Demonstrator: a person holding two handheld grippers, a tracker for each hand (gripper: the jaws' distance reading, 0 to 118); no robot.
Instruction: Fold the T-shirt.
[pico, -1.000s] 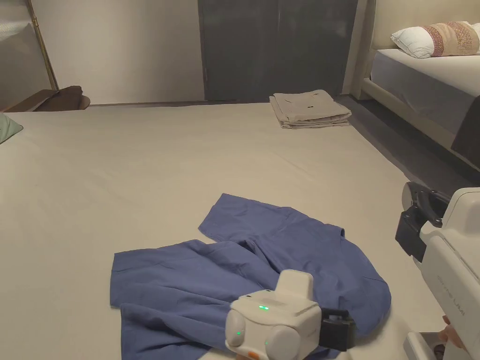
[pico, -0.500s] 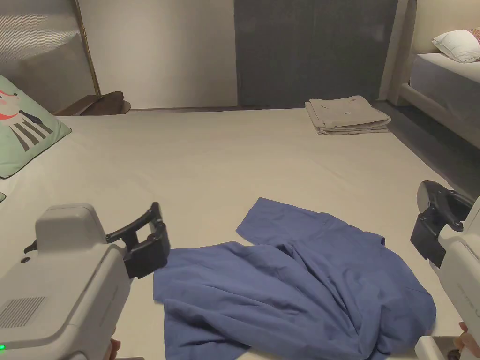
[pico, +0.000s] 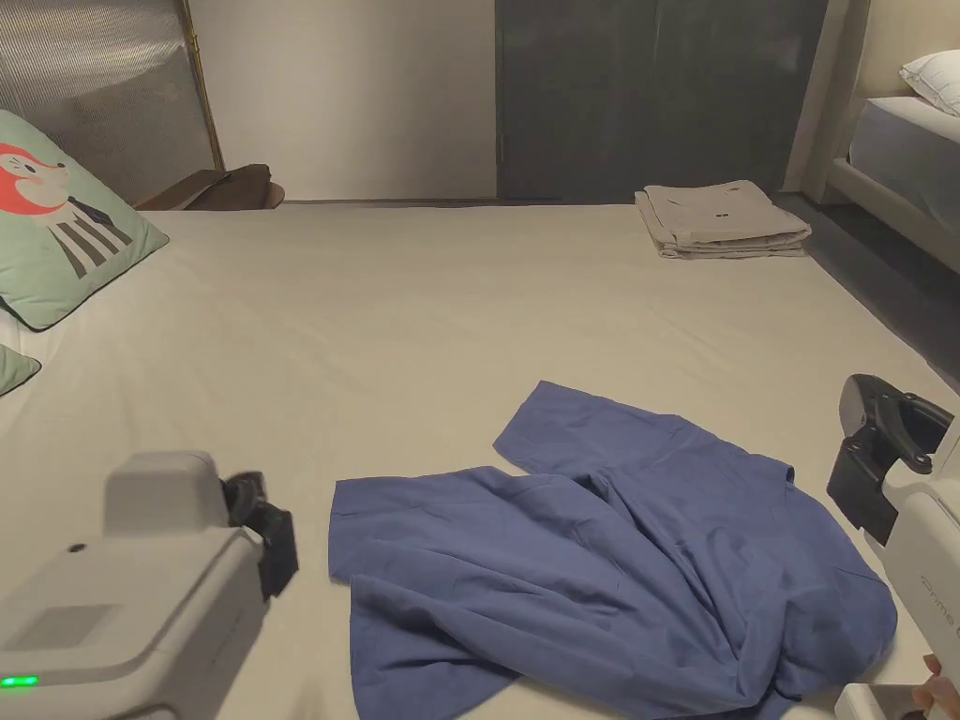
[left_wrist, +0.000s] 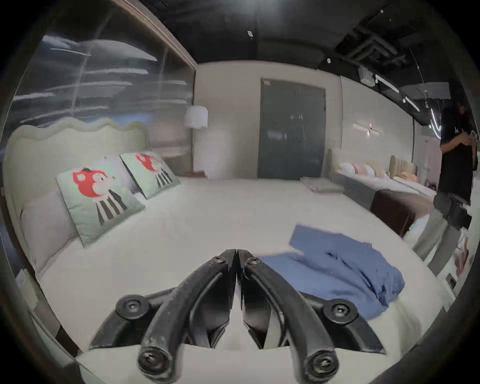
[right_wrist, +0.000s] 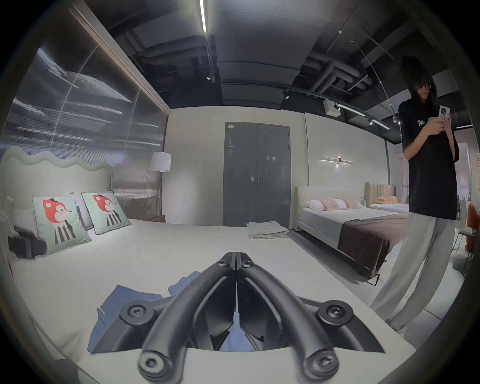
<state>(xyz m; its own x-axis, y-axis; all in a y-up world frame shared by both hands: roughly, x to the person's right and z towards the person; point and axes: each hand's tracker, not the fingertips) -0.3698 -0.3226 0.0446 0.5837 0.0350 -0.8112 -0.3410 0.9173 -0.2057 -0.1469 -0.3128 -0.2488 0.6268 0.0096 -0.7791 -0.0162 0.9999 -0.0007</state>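
The blue T-shirt (pico: 609, 553) was spread crumpled on the bed (pico: 422, 309); both the left tongs (left_wrist: 236, 253) and right tongs (right_wrist: 235, 256) were clenched, empty, beside it.

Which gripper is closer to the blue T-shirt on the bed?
Left, narrowly, I think. The left gripper hangs just off the blue T-shirt's left edge, not touching it. The right gripper hovers beside its right side, also clear of it.

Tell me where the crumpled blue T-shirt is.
In the head view, the crumpled blue T-shirt lies on the cream bed, between both grippers.
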